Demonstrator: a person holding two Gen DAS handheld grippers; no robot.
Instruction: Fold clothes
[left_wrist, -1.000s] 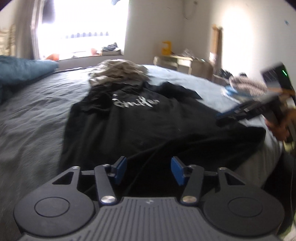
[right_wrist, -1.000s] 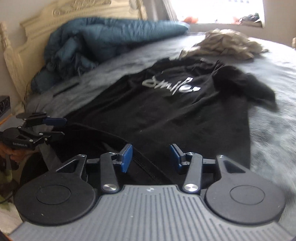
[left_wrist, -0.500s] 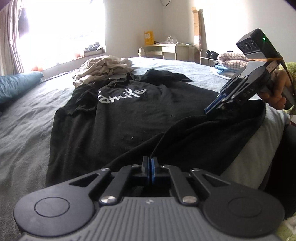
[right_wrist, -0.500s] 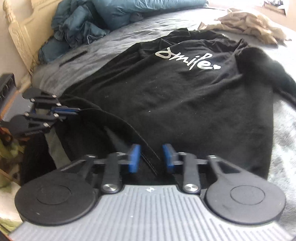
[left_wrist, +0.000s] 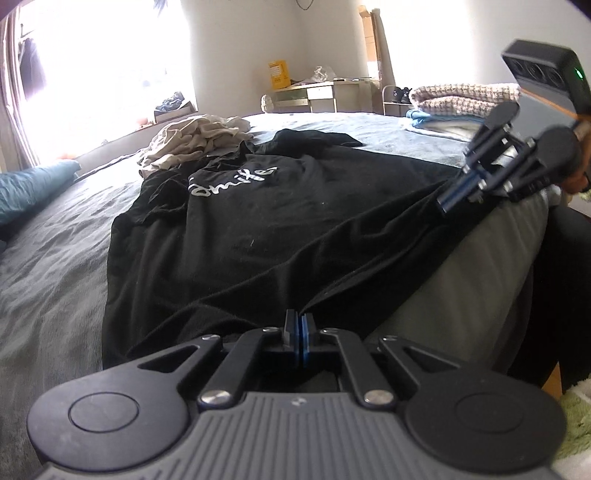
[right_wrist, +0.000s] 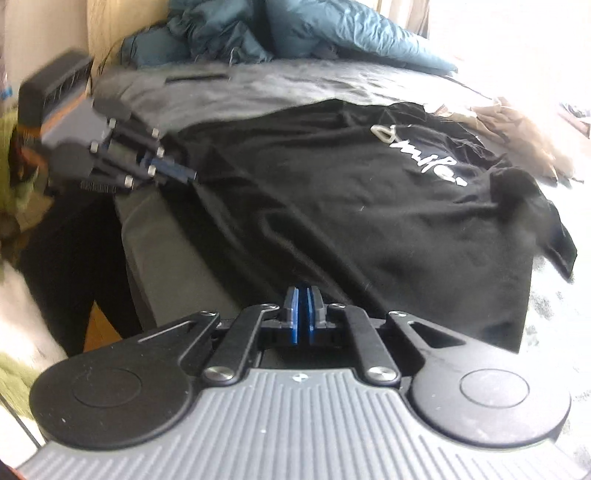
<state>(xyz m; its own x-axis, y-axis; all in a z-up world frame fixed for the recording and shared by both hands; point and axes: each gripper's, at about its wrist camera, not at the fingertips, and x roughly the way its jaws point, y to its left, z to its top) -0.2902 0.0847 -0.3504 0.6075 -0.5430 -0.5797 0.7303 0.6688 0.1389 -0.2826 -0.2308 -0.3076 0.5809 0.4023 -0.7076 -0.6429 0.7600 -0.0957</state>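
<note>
A black T-shirt (left_wrist: 240, 229) with a white "smile" print lies spread on the grey bed (left_wrist: 48, 258), its hem at the near edge. My left gripper (left_wrist: 298, 325) is shut on one hem corner. In the left wrist view my right gripper (left_wrist: 448, 199) pinches the other hem corner at the right, held in a hand. In the right wrist view the T-shirt (right_wrist: 351, 206) runs away from my right gripper (right_wrist: 303, 299), whose jaws are closing tight on the hem. My left gripper (right_wrist: 184, 173) holds the far corner there. The hem hangs stretched between both, slightly lifted.
A crumpled beige clothes pile (left_wrist: 195, 142) lies beyond the shirt's collar. A blue duvet (right_wrist: 295, 33) is bunched by the headboard. Folded checked fabric (left_wrist: 465, 98) sits on the bed's far right. A desk (left_wrist: 317, 96) stands against the back wall. The bed edge (right_wrist: 159, 258) drops off below the hem.
Both grippers went from open to shut on the shirt's hem. The right gripper swung sideways and rolled, and the hem now runs taut between the two.
</note>
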